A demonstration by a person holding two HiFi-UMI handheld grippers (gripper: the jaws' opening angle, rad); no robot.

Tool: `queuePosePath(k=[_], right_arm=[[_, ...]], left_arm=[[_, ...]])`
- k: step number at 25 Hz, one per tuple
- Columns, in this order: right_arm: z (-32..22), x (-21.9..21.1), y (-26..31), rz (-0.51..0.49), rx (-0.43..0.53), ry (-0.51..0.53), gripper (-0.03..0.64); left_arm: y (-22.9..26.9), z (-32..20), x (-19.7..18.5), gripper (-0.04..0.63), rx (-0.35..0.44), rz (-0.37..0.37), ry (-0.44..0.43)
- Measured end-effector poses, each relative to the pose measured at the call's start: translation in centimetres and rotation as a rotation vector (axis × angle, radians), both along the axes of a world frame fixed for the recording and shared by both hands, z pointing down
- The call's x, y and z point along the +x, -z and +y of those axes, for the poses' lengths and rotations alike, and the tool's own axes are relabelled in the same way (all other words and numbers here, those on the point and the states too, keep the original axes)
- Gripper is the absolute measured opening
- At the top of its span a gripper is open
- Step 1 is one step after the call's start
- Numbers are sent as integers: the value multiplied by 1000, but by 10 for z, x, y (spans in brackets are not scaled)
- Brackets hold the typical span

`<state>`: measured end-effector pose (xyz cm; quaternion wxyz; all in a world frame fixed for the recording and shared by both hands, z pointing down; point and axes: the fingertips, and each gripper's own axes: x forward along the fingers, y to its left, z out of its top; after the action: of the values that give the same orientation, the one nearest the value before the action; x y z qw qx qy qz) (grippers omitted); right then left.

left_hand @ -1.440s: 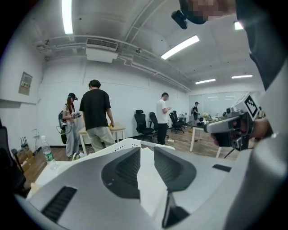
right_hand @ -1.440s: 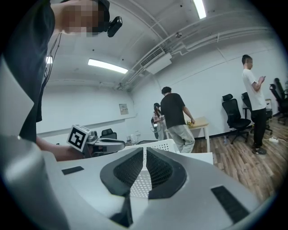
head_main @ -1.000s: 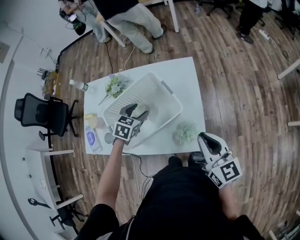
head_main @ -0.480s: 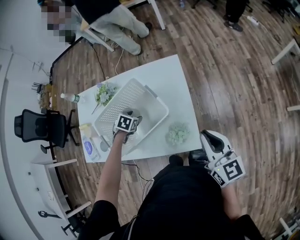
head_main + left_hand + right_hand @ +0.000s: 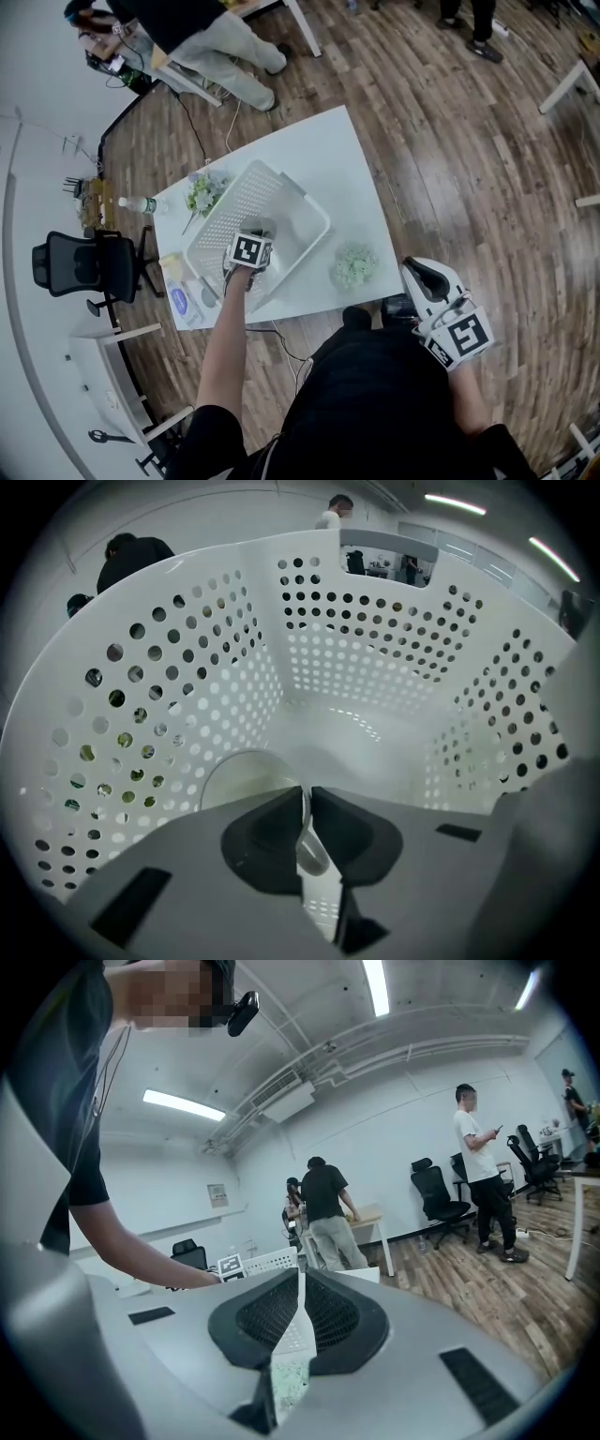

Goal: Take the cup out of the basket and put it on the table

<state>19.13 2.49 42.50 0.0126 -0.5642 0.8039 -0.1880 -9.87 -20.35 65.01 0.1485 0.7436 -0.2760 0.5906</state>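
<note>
The cup [image 5: 246,772] is white and sits inside the basket [image 5: 356,649], low down by the perforated wall on the left gripper's left. Only the arc of its rim and a strip of its wall show, so I cannot tell whether it stands upright. The left gripper [image 5: 307,803] reaches down into the basket, and its jaws are closing, nearly together, with the thin wall of the cup pinched between the dark pads. The basket is white plastic with rows of round holes and a handle slot in the far wall. It lies at an angle on the white table [image 5: 347,169] and takes up much of the top. Just beside the basket's near right corner rests a pale green bunch [image 5: 354,265], and at its far left corner lies a spray of flowers [image 5: 203,190]. A bottle [image 5: 141,203] lies farther out on that same side. The right gripper [image 5: 427,279] is held well apart from the basket, off the table's near edge and close to the person's body above the wooden floor. Its jaws are pressed together with nothing between them. Beyond the basket's far side, past the table, another person [image 5: 216,37] stands.
</note>
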Motion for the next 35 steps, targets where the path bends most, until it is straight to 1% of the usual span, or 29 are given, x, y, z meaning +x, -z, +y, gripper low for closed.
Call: queuePosePath(k=[4, 6, 7, 9, 12, 16, 21, 24, 27, 30, 33, 35], right_arm=[[4, -4, 1, 0, 4, 7, 31], [5, -5, 2, 1, 6, 11, 31], [6, -6, 2, 1, 7, 13, 31], [7, -8, 3, 3, 9, 19, 31], [9, -11, 4, 6, 16, 31, 32], [7, -18, 7, 10, 28, 57, 32], [5, -29, 13, 16, 48, 98, 31], [2, -35, 16, 19, 57, 122, 31], [1, -39, 18, 21, 63, 145, 31], [0, -38, 19, 23, 66, 160, 31], [0, -34, 17, 23, 65, 169, 32], [0, -31, 15, 25, 64, 172, 31]], left_arm=[[1, 10, -5, 35, -15, -12, -30], [5, 16, -3, 35, -13, 1, -48], [10, 17, 0, 35, -1, 13, -63], [26, 20, 8, 35, 46, 30, -108], [56, 28, 17, 35, 114, 27, -170], [111, 37, 31, 35, 236, 54, -240], [181, 73, 45, 35, 356, 84, -298], [216, 101, 53, 35, 404, 110, -330], [238, 132, 62, 35, 433, 114, -373], [243, 163, 71, 35, 444, 114, -408], [238, 194, 81, 35, 431, 116, -435], [229, 214, 87, 35, 399, 120, -451]])
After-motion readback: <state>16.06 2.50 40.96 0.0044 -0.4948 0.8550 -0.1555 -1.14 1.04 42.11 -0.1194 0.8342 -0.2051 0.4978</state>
